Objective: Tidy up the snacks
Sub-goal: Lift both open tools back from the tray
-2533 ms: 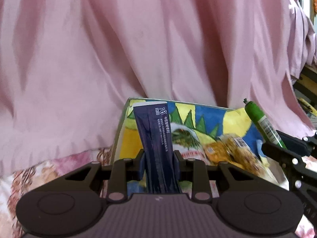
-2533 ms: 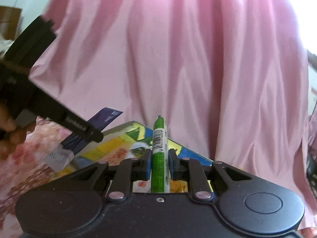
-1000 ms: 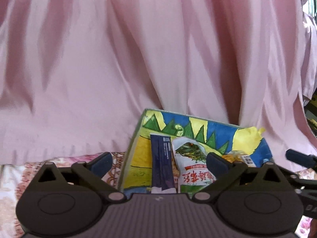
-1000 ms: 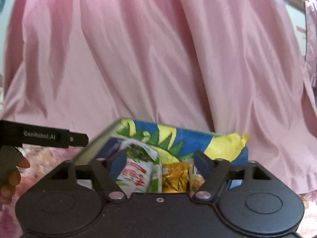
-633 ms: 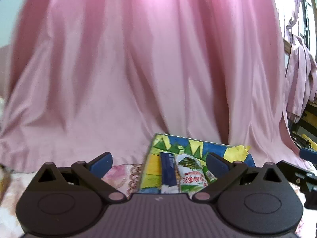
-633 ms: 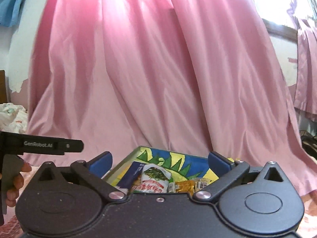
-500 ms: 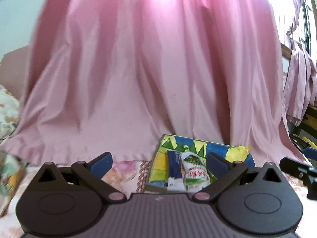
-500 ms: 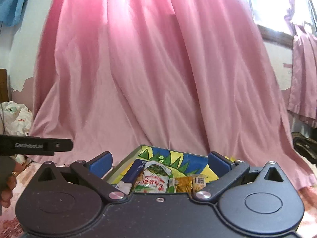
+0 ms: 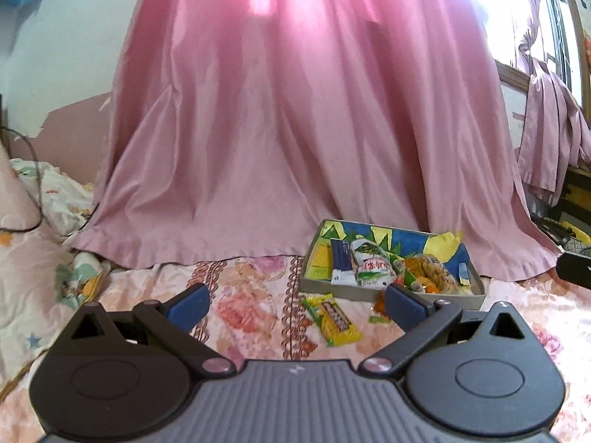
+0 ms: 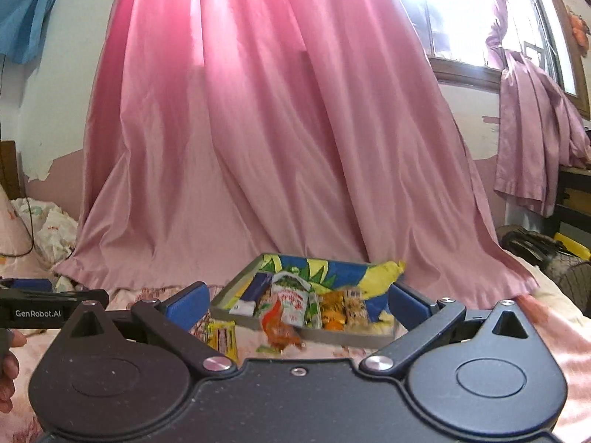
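A shallow box [image 9: 311, 258] with a bright blue, yellow and green lining sits on the floral bedspread; it also shows in the right wrist view [image 10: 236, 283]. It holds a dark blue packet [image 9: 340, 265], a white and green bag [image 9: 371, 265], a green tube and orange snacks. A yellow packet [image 9: 334, 319] and an orange packet [image 10: 282, 330] lie on the bedspread in front of the box. My left gripper [image 9: 295, 301] is open and empty, back from the box. My right gripper [image 10: 298, 301] is open and empty too.
A long pink curtain [image 9: 295, 129] hangs right behind the box down to the bed. Bedding and a cable [image 9: 33, 192] lie at the left. A window [image 10: 480, 29] and a tied curtain are at the right. The left gripper's body [image 10: 44, 310] shows at the right wrist view's left edge.
Both grippers let go of their items, the blue packet and the green tube, into the box, opened, and drew back. The box now looks smaller and two loose packets came into view.
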The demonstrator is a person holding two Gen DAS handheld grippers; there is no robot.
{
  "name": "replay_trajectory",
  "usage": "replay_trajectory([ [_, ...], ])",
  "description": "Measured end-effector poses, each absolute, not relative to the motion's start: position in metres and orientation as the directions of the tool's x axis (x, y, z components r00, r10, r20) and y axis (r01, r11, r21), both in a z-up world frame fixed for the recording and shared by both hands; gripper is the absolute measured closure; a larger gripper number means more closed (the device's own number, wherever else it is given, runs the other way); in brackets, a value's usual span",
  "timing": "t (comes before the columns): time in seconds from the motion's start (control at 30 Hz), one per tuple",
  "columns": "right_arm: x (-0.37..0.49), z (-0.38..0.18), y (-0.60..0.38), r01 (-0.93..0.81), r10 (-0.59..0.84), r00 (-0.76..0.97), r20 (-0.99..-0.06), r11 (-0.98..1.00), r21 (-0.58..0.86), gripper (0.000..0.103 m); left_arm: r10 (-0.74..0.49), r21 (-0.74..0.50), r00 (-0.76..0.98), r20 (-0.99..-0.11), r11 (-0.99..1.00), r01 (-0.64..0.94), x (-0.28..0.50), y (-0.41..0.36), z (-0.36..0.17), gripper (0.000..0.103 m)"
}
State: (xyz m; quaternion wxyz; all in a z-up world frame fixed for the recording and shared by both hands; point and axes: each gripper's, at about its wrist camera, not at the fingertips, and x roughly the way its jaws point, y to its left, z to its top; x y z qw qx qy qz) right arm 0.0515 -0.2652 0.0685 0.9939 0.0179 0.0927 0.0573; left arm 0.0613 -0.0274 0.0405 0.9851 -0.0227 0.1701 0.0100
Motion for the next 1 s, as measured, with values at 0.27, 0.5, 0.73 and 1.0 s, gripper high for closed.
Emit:
replay_trajectory([
  [0.27,0.007,0.045,-0.263,-0.086,0.088,0.975,-0.204,0.996,0.018,0.001,0.037,-0.046,0.938,-0.346,0.997,-0.056,0.029,-0.032,0.028,0.0],
  [0.5,-0.013,0.024,-0.264,-0.09,0.103,0.963,-0.25,0.994,0.061,0.001,0.045,-0.021,0.893,-0.447,0.998,-0.061,0.02,-0.043,0.009,0.0],
  [0.73,-0.022,0.009,-0.273,-0.071,0.099,0.951,-0.292,0.992,0.106,0.001,0.045,0.022,0.871,-0.49,0.999,-0.039,0.013,-0.049,-0.005,0.0],
  [1.0,-0.014,-0.001,-0.273,-0.061,0.106,0.932,-0.347,0.989,0.137,0.001,0.055,0.027,0.864,-0.501,0.998,-0.048,0.011,-0.047,-0.006,0.0],
])
